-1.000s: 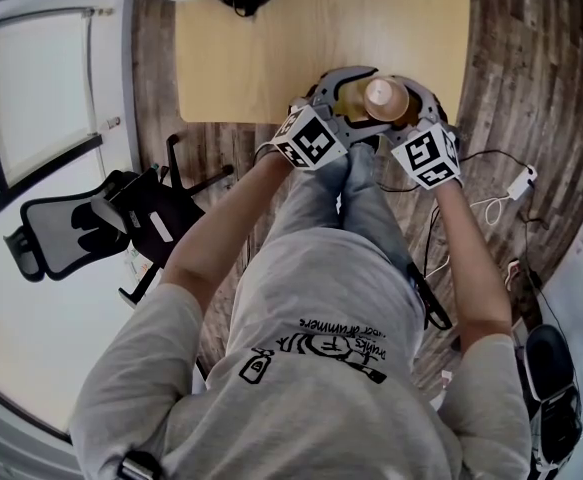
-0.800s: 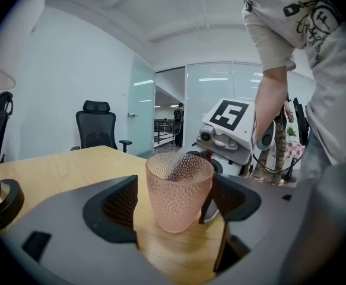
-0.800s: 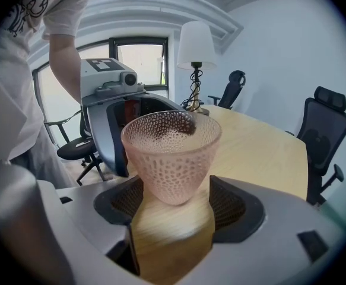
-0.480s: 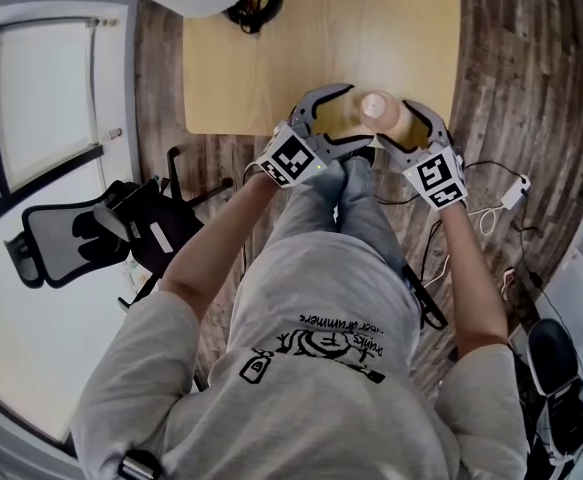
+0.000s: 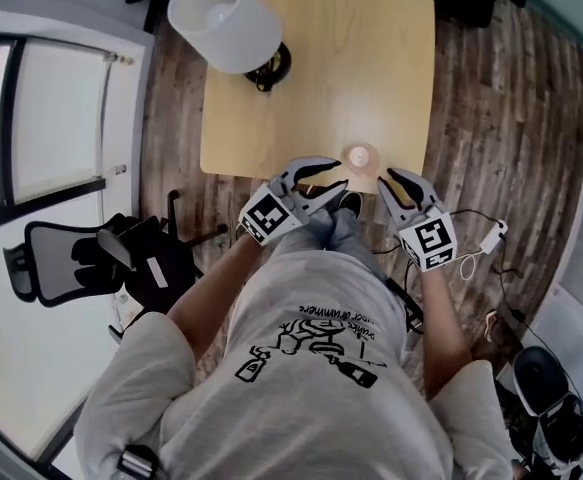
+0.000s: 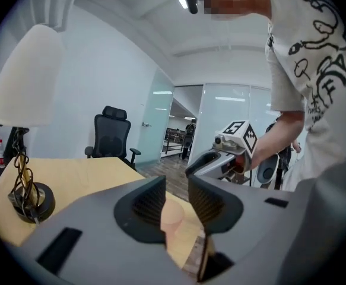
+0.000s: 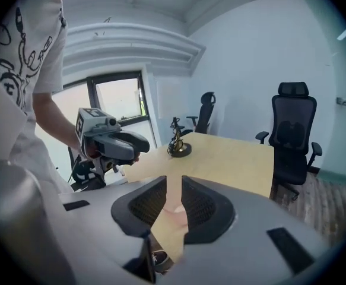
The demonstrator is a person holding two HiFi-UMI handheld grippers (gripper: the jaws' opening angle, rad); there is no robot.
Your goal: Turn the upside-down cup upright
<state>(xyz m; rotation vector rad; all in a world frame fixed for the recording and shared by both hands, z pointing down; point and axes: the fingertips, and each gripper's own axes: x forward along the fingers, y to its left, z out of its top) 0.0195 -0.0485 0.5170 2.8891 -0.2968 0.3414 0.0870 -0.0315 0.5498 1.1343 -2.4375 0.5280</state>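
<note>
A tan cup (image 5: 361, 156) stands on the wooden table (image 5: 321, 68) close to its near edge, a pale round face upward. My left gripper (image 5: 323, 181) hangs just left of it and my right gripper (image 5: 395, 179) just right, both apart from it. Their jaws have just been closing to a narrow gap with nothing between them. In the left gripper view the cup (image 6: 174, 217) shows through the gap of my left gripper (image 6: 177, 189), beyond the jaws. It appears the same way (image 7: 175, 209) past my right gripper (image 7: 174, 192).
A white-shaded lamp (image 5: 224, 8) with a black base (image 5: 273, 66) stands at the table's far left. A black office chair (image 5: 81, 238) is on the floor to the left, and others (image 7: 294, 129) beyond the table. Cables (image 5: 491, 233) lie on the floor at the right.
Both grippers stood wide open on either side of the cup; they have since lifted and drawn back towards the table's near edge and their jaws have narrowed. The cup stays on the table.
</note>
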